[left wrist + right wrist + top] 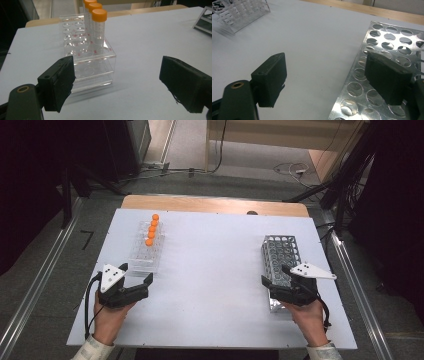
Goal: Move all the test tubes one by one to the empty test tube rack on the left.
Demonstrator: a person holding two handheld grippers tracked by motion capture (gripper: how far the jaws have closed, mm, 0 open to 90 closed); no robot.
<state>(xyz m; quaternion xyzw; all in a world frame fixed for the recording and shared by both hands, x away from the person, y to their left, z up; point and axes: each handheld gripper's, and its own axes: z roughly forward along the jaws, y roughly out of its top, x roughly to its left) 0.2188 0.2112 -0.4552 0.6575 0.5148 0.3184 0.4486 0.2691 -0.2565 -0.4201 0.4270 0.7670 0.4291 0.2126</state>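
The left gripper (135, 271) sits on the white table (215, 270) with its jaws wide apart and nothing in them — it is just in front of the clear rack (147, 247), which holds a row of tubes with orange caps (152, 229) down one side. The right gripper (274, 274) has its jaws apart too, with nothing in them — one jaw hangs over the near end of the shiny metal rack (281, 251) with round holes, the other over the bare table beside it.

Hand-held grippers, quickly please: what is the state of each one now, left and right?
Left hand-held gripper: open, holding nothing, near the clear tube rack.
Right hand-held gripper: open, holding nothing, over the metal rack.
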